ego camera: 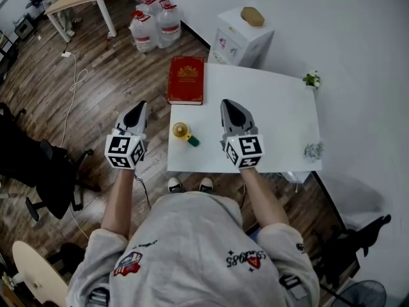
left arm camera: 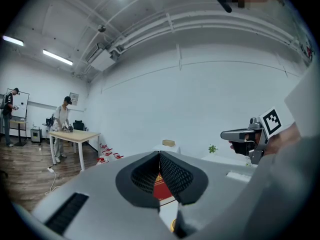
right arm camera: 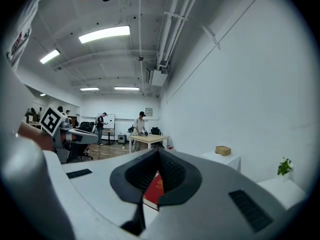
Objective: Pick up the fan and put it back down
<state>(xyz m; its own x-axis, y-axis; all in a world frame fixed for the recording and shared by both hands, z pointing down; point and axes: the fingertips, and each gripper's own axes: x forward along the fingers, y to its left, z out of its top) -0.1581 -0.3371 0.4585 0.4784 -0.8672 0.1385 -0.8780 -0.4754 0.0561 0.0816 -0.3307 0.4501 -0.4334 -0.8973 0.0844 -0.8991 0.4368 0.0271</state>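
Observation:
A small yellow fan [ego camera: 181, 131] with a green base lies on the white table [ego camera: 275, 114] near its front left edge, and nothing touches it. My left gripper [ego camera: 141, 105] hangs shut and empty, off the table's left side and left of the fan. Shut and empty too, my right gripper [ego camera: 228, 102] is held above the table to the right of the fan. In the left gripper view the jaw tips meet [left arm camera: 160, 154] and a sliver of the fan [left arm camera: 173, 225] shows below them. The jaws in the right gripper view [right arm camera: 159, 151] are likewise together.
A red book [ego camera: 186, 79] lies on the table's far left corner. Small plants [ego camera: 312, 79] stand at its right edge. Behind are a white cabinet [ego camera: 239, 34] and water bottles [ego camera: 154, 23]. A black office chair [ego camera: 38, 168] stands at left. People work at a wooden table [left arm camera: 75, 135].

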